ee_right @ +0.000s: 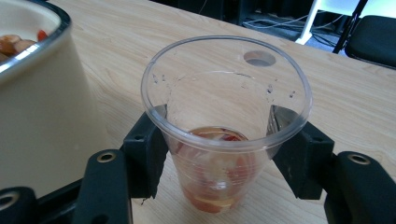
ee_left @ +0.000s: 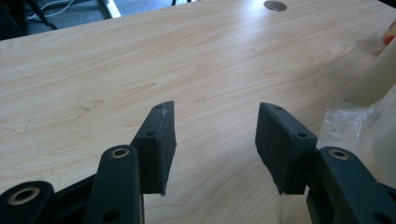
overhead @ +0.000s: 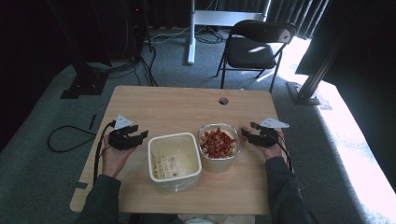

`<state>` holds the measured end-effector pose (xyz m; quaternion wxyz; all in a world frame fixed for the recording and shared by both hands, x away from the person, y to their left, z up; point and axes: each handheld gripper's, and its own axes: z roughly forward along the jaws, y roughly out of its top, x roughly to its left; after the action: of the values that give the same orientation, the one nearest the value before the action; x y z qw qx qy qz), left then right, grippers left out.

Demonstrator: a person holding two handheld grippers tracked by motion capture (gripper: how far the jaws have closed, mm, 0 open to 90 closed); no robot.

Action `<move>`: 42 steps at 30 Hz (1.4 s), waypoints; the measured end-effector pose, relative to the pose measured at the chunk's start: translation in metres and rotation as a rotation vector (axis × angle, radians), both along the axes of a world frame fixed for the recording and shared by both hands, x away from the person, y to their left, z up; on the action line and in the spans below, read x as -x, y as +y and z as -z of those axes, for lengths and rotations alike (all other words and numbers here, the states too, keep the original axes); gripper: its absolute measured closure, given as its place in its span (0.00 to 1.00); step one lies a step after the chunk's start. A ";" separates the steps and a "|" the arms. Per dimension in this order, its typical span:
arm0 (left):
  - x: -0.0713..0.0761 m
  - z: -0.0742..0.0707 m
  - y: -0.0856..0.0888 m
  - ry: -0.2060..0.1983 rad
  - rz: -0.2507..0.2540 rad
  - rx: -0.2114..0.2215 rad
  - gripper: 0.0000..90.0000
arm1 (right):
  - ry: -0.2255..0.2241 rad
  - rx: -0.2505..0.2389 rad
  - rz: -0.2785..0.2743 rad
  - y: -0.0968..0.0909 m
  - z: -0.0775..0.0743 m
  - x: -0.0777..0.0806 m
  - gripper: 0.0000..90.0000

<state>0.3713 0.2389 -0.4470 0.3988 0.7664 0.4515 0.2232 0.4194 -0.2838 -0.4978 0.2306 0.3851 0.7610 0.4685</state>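
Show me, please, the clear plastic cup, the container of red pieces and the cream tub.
clear plastic cup [ee_right: 219, 154], right gripper view, its wall.
container of red pieces [overhead: 236, 140], high view, its right rim.
cream tub [overhead: 196, 151], high view, its right rim.

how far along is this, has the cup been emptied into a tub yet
Not yet. Done: the right gripper is shut on the clear plastic cup. In hand: the cup sits upright, red and pale pieces at its bottom. Left: tipping them out; which tub is meant is unclear. The left gripper is open over bare table.
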 end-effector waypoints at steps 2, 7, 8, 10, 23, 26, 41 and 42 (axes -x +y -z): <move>0.000 0.000 0.000 0.002 -0.002 0.001 0.54 | -0.005 0.000 0.001 0.000 -0.002 0.002 0.44; -0.001 0.001 0.001 0.005 -0.004 0.002 0.54 | -0.013 0.013 0.003 0.000 -0.012 0.009 0.44; -0.001 0.001 0.001 0.006 -0.005 0.003 0.54 | -0.016 0.017 0.007 0.000 -0.014 0.010 0.44; -0.001 0.001 0.001 0.006 -0.003 0.000 0.54 | -0.014 0.023 0.009 -0.002 -0.020 0.013 0.44; 0.000 0.005 0.000 0.011 0.000 0.003 0.54 | -0.063 0.077 0.011 0.003 -0.060 0.036 0.44; 0.001 0.006 0.002 0.014 -0.004 0.005 0.54 | -0.075 0.092 0.005 0.006 -0.068 0.041 0.44; 0.002 0.011 0.001 0.026 -0.006 0.006 0.54 | -0.115 0.099 0.015 0.018 -0.116 0.062 0.44; 0.002 0.012 0.001 0.026 -0.005 0.007 0.54 | -0.113 0.097 0.014 0.019 -0.118 0.063 0.44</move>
<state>0.3690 0.2399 -0.4587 0.3950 0.7668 0.4592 0.2124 0.3568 -0.2644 -0.3794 0.2948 0.3516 0.7659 0.4504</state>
